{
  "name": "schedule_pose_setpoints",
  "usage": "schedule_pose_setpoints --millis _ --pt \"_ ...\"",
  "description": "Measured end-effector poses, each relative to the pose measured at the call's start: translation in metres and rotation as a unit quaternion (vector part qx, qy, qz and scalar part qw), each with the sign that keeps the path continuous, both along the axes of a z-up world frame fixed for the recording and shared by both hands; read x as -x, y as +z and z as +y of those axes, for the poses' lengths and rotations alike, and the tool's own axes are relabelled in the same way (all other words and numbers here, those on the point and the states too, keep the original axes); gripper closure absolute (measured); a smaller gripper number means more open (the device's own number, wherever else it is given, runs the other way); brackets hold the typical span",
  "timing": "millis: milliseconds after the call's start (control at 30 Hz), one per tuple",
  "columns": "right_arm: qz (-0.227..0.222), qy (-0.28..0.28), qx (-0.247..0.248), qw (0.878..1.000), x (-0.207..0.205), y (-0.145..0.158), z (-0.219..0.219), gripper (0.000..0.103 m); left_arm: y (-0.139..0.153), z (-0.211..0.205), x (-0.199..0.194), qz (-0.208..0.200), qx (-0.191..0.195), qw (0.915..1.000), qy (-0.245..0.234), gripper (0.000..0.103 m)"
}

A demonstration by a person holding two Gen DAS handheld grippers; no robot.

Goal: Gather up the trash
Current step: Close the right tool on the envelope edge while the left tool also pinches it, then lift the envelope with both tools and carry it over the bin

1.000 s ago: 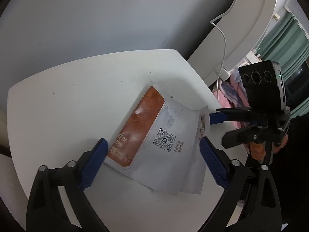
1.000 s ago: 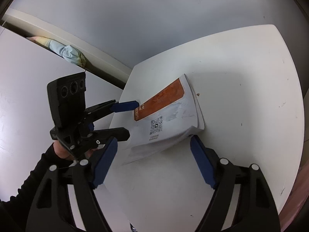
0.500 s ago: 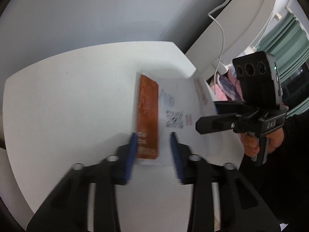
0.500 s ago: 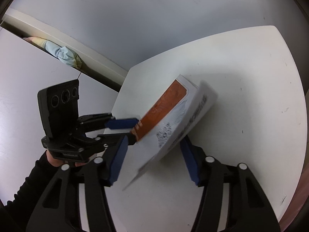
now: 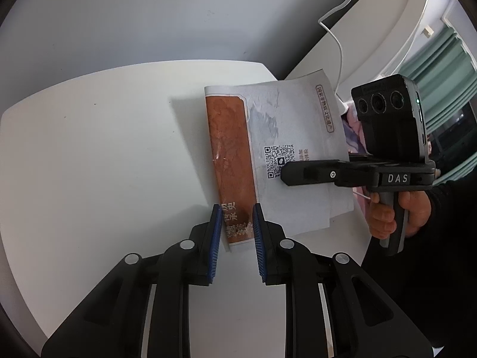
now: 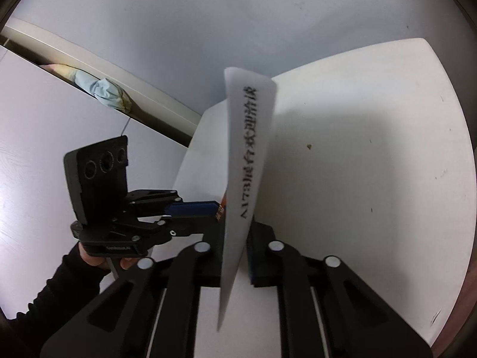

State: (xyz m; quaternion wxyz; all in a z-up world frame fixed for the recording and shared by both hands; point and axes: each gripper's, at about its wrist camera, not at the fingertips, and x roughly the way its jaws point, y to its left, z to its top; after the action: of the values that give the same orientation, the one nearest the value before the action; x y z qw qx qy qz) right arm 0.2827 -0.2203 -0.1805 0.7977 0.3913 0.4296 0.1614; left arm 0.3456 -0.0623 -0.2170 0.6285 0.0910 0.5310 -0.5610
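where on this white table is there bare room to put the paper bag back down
Bare tabletop lies left of the paper bag, out to the table's rounded edge. In the right wrist view it is also bare right of the bag, apart from a small crumb. It is crowded at the near corner, where the left gripper and right gripper both clamp the bag.

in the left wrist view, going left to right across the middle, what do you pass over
bare white table → orange strip of the paper packet → its white part with the QR code → right gripper shut on the packet → its camera block → green curtain
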Motion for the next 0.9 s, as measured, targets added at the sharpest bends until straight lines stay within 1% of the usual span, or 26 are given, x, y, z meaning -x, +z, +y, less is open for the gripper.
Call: schedule_pose_setpoints --millis 67,233,300,367,433,500,667,800,900 --pt "-0.006 0.006 -0.001 1.0 -0.001 0.003 0.001 0.097 -0.001 -0.001 -0.001 0.001 0.004 1.0 -0.001 0.084" --pt "-0.015 0.014 -0.006 1.0 -0.002 0.007 0.004 0.098 -0.002 0.0 -0.005 0.003 0.011 0.9999 0.0 0.084" --pt "-0.016 0.015 -0.008 1.0 -0.003 0.008 0.003 0.098 -0.002 0.004 -0.006 0.004 0.016 0.9999 -0.002 0.084" --pt "-0.017 0.015 -0.009 1.0 -0.002 0.009 0.002 0.098 0.001 0.018 -0.01 0.007 0.021 0.9998 0.001 0.084" --pt "-0.019 0.015 -0.005 1.0 -0.002 0.01 0.001 0.098 0.0 0.023 -0.011 0.006 0.025 0.9996 0.007 0.093" --pt "-0.02 0.017 -0.002 1.0 -0.002 0.011 -0.001 0.098 0.002 0.024 -0.012 0.007 0.034 0.9993 0.015 0.096" --pt "-0.021 0.019 0.005 1.0 0.002 0.015 -0.003 0.098 0.014 0.035 -0.005 0.0 0.044 0.9986 0.03 0.099" --pt "-0.027 0.03 0.008 0.999 0.007 0.025 0.001 0.098 0.026 0.045 0.005 -0.01 0.038 0.9983 0.044 0.099" --pt "-0.033 0.042 0.019 0.998 0.014 0.036 0.006 0.098 0.039 0.052 0.019 -0.022 0.032 0.9972 0.064 0.099"
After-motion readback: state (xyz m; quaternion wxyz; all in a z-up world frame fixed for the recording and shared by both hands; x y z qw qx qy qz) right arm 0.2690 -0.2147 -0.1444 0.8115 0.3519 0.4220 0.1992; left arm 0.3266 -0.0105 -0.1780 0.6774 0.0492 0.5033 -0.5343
